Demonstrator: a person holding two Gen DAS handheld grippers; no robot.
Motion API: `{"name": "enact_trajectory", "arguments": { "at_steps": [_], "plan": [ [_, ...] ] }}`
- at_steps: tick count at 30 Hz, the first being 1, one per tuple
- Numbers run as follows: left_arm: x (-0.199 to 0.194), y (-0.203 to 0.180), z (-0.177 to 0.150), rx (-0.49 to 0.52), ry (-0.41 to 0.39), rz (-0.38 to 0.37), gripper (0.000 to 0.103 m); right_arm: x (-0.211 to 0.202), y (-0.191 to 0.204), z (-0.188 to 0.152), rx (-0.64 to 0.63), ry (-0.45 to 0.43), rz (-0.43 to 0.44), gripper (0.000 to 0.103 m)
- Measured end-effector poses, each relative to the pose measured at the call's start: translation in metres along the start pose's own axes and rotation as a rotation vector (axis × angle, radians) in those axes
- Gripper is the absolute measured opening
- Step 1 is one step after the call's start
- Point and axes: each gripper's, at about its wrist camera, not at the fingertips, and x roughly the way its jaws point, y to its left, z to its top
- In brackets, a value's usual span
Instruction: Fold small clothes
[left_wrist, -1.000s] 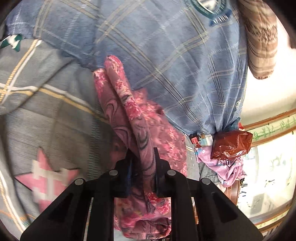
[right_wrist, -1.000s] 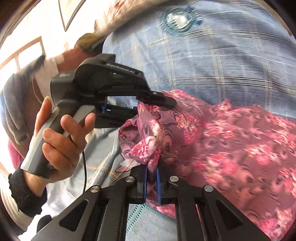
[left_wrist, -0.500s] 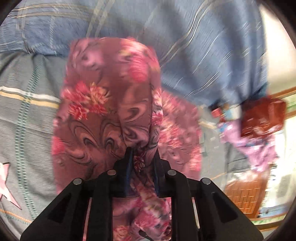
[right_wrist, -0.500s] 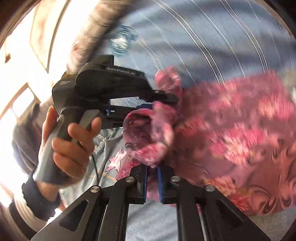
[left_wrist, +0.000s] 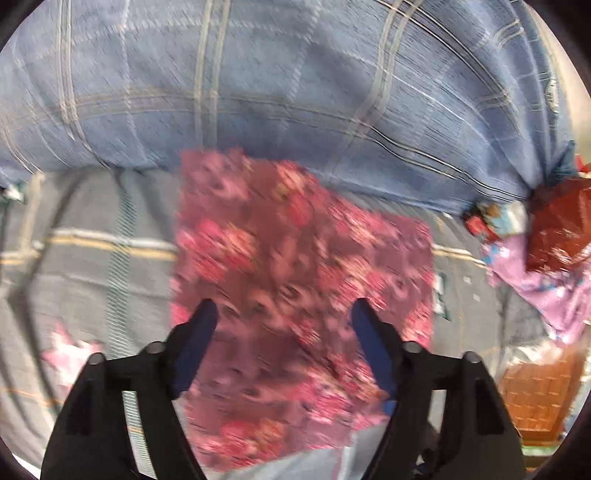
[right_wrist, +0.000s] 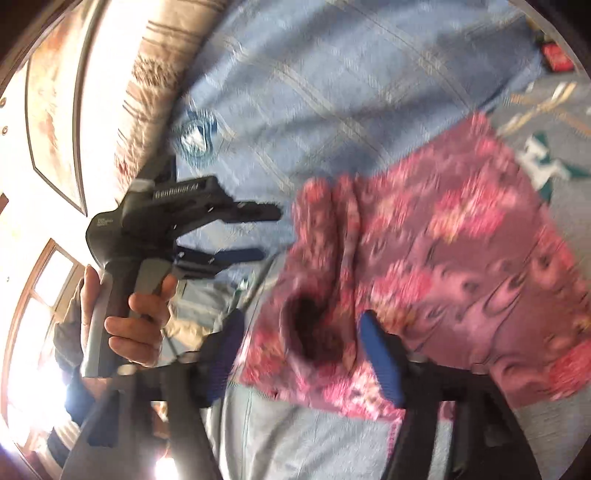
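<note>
- Lying flat on the grey patterned bedsheet, the pink floral garment is down, its far edge against the blue checked quilt.
- Left tool: jaws have just sprung apart, standing wide over the cloth, gripping nothing.
- Right tool: jaws have just been opening too; the bunched near corner sits between the blue pads, free of both.
- From the right view, a hand clutches the left tool's handle.
- A red bag and lilac cloth sit off to the right. The picture is blurred.
</note>
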Motion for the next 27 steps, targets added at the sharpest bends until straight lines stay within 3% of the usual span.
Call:
{"name": "enact_trajectory", "arguments": {
  "at_steps": [8, 16, 21, 23, 24, 25, 26, 27],
  "plan": [
    [0.047, -0.039, 0.018, 0.110, 0.100, 0.112, 0.077, 0.038, 0.001, -0.003, -0.058, 0.080, -0.030, 0.070],
    [0.108, -0.063, 0.024, 0.230, 0.214, 0.359, 0.077, 0.053, 0.002, -0.006, -0.062, 0.111, 0.031, 0.070],
    [0.119, -0.069, 0.020, 0.268, 0.209, 0.421, 0.077, 0.057, -0.001, -0.006, -0.041, 0.109, 0.057, 0.070],
    [0.115, -0.068, 0.017, 0.250, 0.188, 0.417, 0.072, 0.059, -0.001, -0.009, -0.048, 0.106, 0.054, 0.063],
    [0.113, -0.066, 0.015, 0.234, 0.177, 0.416, 0.062, 0.062, 0.000, -0.008, -0.050, 0.106, 0.057, 0.058],
    [0.109, -0.065, 0.012, 0.217, 0.169, 0.413, 0.058, 0.063, 0.000, -0.009, -0.053, 0.113, 0.062, 0.041],
    [0.104, -0.064, 0.009, 0.199, 0.157, 0.408, 0.048, 0.063, 0.001, -0.011, -0.053, 0.122, 0.054, 0.021],
    [0.100, -0.062, 0.006, 0.191, 0.147, 0.407, 0.036, 0.065, 0.001, -0.012, -0.053, 0.131, 0.044, 0.015]
  ]
}}
